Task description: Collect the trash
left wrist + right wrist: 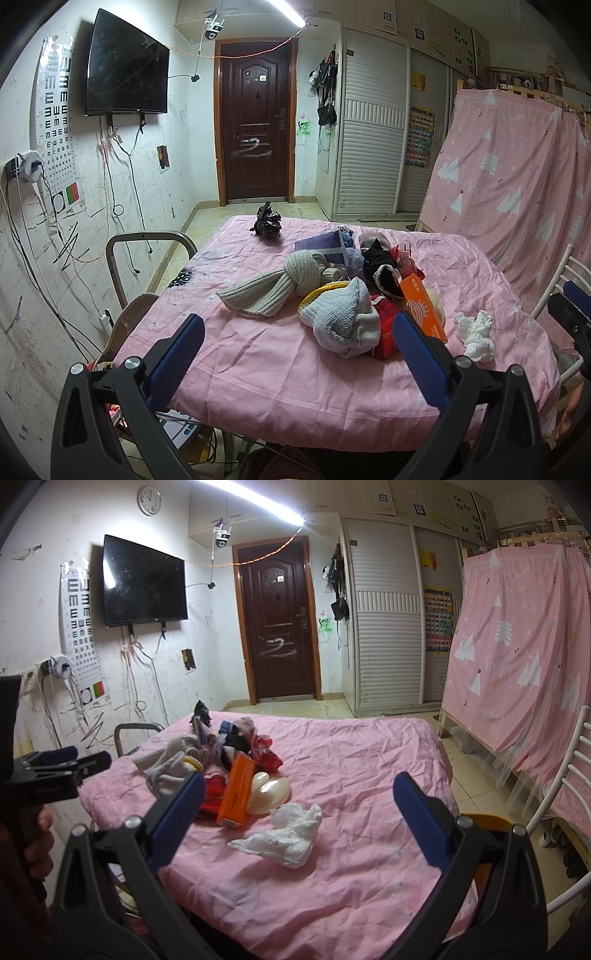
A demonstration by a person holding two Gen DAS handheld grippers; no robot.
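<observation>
Crumpled white tissue paper (282,836) lies on the pink-sheeted table (332,897) near its front edge, between the spread, empty blue-padded fingers of the right gripper (299,819). The left gripper (298,356) likewise gapes wide, holding nothing. Just behind the tissue sits an orange cardboard box (236,794) against a heap of knitted clothes (332,295). A crumpled black plastic bag (266,221) rests near the far edge.

Both grippers, left (298,343) and right (299,812), gape (empty).
</observation>
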